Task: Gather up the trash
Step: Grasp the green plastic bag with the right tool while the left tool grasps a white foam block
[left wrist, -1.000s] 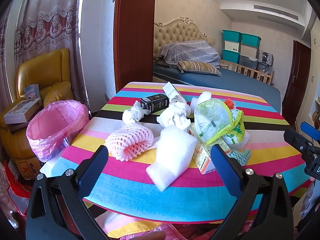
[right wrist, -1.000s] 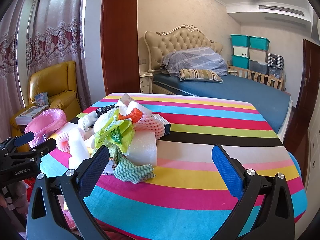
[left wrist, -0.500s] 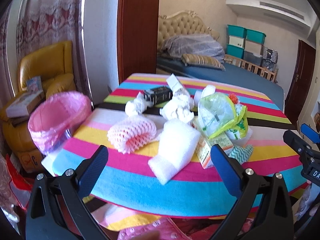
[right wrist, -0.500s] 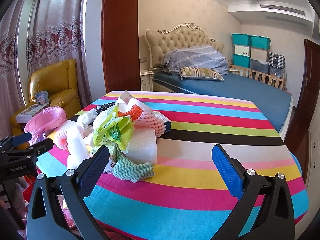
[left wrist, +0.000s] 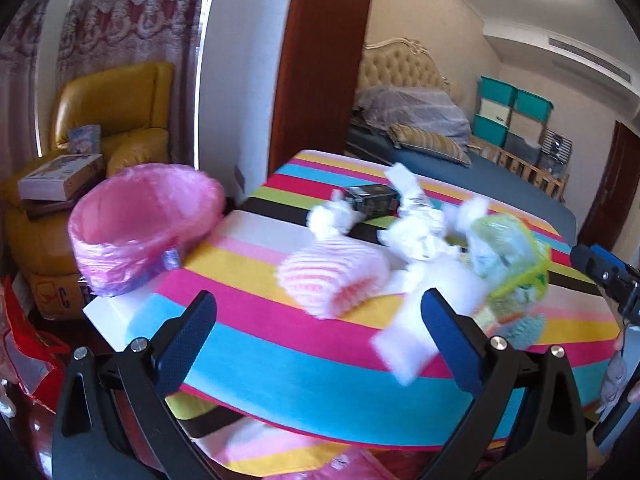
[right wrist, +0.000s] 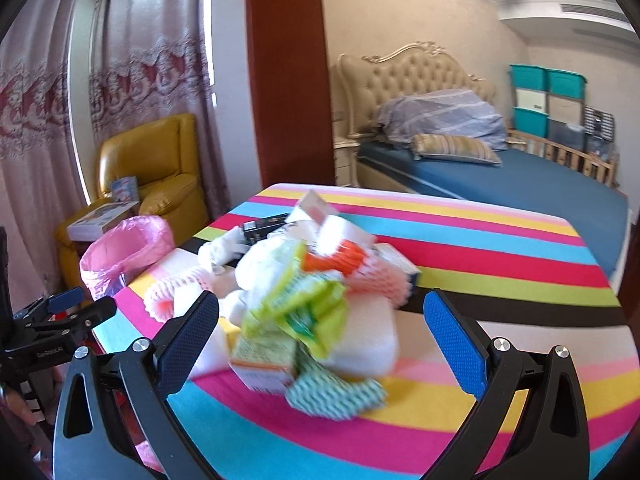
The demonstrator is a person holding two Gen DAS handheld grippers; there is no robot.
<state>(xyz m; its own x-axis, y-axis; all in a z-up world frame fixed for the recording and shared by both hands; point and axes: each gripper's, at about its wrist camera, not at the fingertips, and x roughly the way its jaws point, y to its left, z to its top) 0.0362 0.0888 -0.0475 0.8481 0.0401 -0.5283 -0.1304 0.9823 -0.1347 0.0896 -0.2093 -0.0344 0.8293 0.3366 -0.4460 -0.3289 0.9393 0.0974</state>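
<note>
A heap of trash lies on the striped table (left wrist: 280,344): a pink foam fruit net (left wrist: 334,282), a white foam sheet (left wrist: 404,336), crumpled white paper (left wrist: 420,236), a black box (left wrist: 370,198), a green-yellow plastic bag (left wrist: 506,252). My left gripper (left wrist: 320,336) is open, low in front of the pink net. A bin with a pink liner (left wrist: 146,218) stands left of the table. In the right wrist view my right gripper (right wrist: 322,336) is open around the green-yellow bag (right wrist: 304,308), a small carton (right wrist: 262,360) and a teal wavy cloth (right wrist: 334,394).
A yellow armchair (left wrist: 112,120) with boxes on it stands behind the bin. A red bag (left wrist: 28,360) lies on the floor at the left. A bed (right wrist: 500,176) and teal storage bins (right wrist: 546,100) fill the back. The table's right half (right wrist: 500,264) is bare cloth.
The left gripper has swung left and closer, so the pink bin looms larger. The right gripper has moved forward toward the heap, which sits between its fingers now. Both stay open.
</note>
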